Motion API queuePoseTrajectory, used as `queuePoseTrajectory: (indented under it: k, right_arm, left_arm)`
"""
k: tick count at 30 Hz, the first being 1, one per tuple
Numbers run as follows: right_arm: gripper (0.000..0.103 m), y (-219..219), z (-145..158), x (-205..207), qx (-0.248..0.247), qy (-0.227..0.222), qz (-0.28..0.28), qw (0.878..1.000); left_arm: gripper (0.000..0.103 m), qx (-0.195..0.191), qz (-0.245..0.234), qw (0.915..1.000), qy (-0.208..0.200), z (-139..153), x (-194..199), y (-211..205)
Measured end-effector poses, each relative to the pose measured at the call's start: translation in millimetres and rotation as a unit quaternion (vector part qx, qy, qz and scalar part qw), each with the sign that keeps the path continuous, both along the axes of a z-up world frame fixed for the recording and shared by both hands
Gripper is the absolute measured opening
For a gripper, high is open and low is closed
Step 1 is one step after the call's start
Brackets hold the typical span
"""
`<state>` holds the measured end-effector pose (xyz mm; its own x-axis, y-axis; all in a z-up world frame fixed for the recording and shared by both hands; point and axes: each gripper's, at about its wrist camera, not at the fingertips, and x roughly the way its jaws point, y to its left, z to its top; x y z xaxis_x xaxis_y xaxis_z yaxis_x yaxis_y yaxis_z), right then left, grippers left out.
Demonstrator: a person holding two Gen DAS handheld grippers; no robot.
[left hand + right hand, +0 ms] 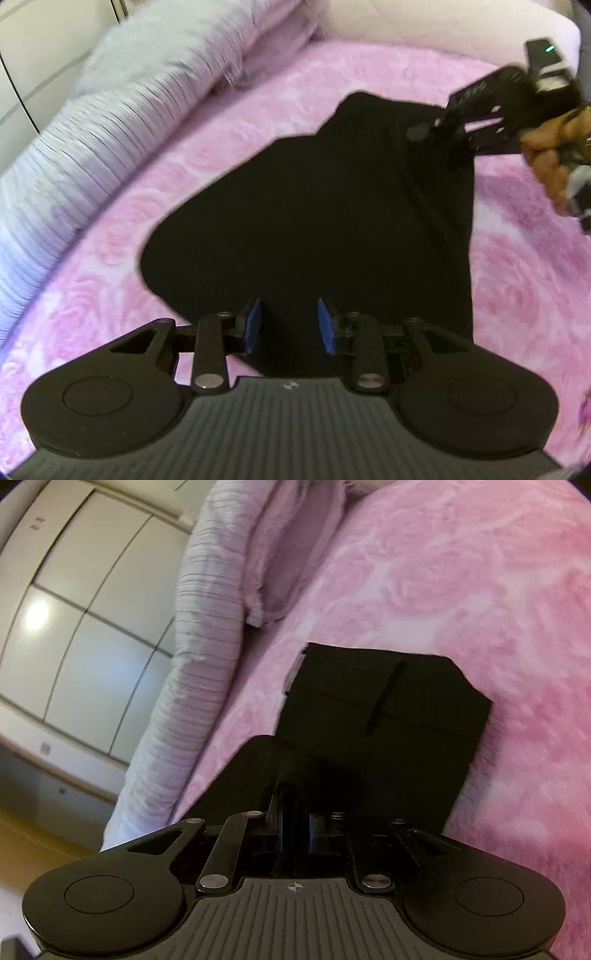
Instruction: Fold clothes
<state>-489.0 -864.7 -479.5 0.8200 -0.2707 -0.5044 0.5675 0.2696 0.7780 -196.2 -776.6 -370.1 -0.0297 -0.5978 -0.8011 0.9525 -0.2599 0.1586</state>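
Folding is partly done, we think: the soft black cloth garment [314,206] lies on the fluffy pink rose-pattern blanket [229,122] on the bed, w/ one part already laid over itself.

Our left tool [290,325] hangs just above the near edge of the cloth. Its blue pads [254,325] stand wide apart w/ nothing between them.

Our right tool [293,812] is squeezed narrow, and black cloth bunches up right btwn its tips, so it looks like it's holding the garment. In the left view we see it at the far right corner of the cloth, in our right hand [546,155].

The ribbed pale lilac quilt [92,140] sits rolled along the side of the bed, near the cloth but not touching it.

What could go wrong:
- The cloth is thin & floppy. If the right tool pulls too fast, the fold under it may slide open.
- The blanket is fuzzy, so the cloth may catch & wrinkle.
- Only one corner is held. The other side could sag & the fold go crooked unless the left tool grabs too.
- Black on black: hard to see how much cloth is pinched, so it may slip out.
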Motion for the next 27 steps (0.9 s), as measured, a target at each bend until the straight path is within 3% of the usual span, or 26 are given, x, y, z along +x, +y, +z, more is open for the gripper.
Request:
queuePoseTrajectory:
  k: [3,7,9,12,16,21,23,24,27]
  right_arm:
    - [0.010,-8.7,20.2,4.3,0.004,-0.023,0.014,1.000]
    - [0.010,-24.1,66.3,-23.1,-0.078,-0.071,0.017,0.994]
    - [0.010,-33.0,55.0,-43.3,-0.088,-0.029,-0.005,0.996]
    - [0.018,-48.4,10.4,-52.6,-0.021,0.040,0.009,0.999]
    - [0.029,-51.9,16.4,-64.8,-0.028,0.030,0.013,0.999]
    - [0.031,-60.8,23.0,-63.5,-0.022,0.021,0.002,1.000]
    - [0.027,-65.2,23.4,-55.9,-0.035,0.050,0.014,0.998]
    - [0.018,-66.4,21.8,-53.4,-0.040,0.068,0.018,0.997]
    - [0.017,-65.2,9.9,-62.4,-0.042,0.082,0.025,0.995]
  left_arm:
    - [0.029,0.016,0.012,0.9998,0.006,-6.3,-3.8,-20.1]
    - [0.030,0.013,0.029,0.9991,0.026,-3.8,-9.1,-38.0]
    - [0.030,0.031,0.030,0.9987,0.030,-15.4,-13.5,-49.3]
    - [0.030,0.053,0.028,0.9978,0.027,-36.1,-18.0,-61.9]
    - [0.030,0.045,0.047,0.9969,0.045,-35.3,-8.9,-65.8]
    - [0.030,0.037,0.083,0.9918,0.090,-32.7,15.3,-76.2]
    - [0.029,0.045,0.100,0.9876,0.112,-38.2,26.1,-86.3]
    - [0.027,0.050,0.110,0.9851,0.123,-41.1,31.7,-91.6]
    - [0.022,0.066,0.127,0.9792,0.144,-51.5,43.5,-105.4]
